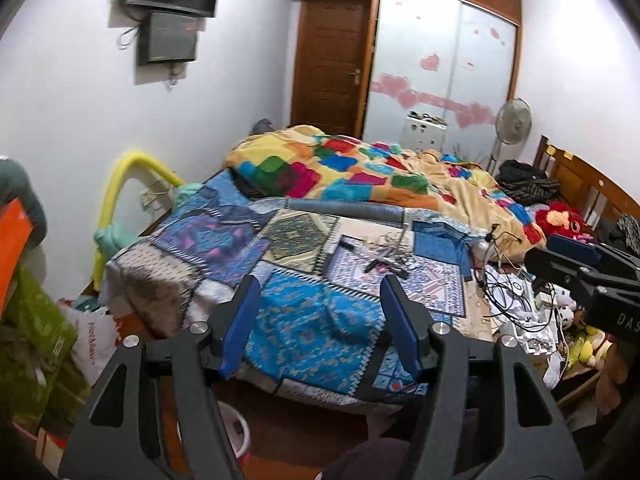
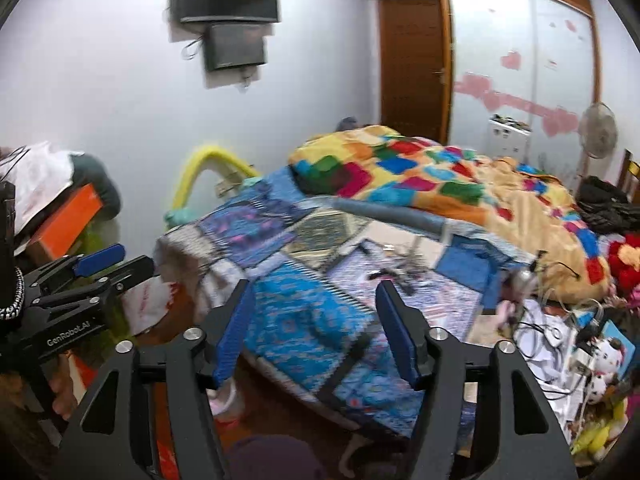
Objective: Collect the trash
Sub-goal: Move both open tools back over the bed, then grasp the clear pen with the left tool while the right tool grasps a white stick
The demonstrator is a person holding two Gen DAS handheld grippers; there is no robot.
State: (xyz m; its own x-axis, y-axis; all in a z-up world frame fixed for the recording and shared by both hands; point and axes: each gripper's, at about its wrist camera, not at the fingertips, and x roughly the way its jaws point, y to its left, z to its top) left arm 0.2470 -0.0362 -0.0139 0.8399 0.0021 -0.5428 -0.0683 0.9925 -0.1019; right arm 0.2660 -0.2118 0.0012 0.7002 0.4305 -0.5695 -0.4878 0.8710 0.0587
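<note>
Hovering over the bed's [image 1: 224,236] near corner, both grippers, left [image 1: 320,320] and right [image 2: 316,326], were open and empty; crumpled paper [image 1: 524,316] lay far right among cables [image 1: 504,280], nearer the right gripper.

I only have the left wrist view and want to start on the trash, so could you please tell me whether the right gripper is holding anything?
Observer: No, the right gripper is open, with nothing between its fingers.
Operator: Thank you. Is anything lying on the orange box?
Observer: Yes, something white, cloth or paper, lies on top of the orange box.
</note>
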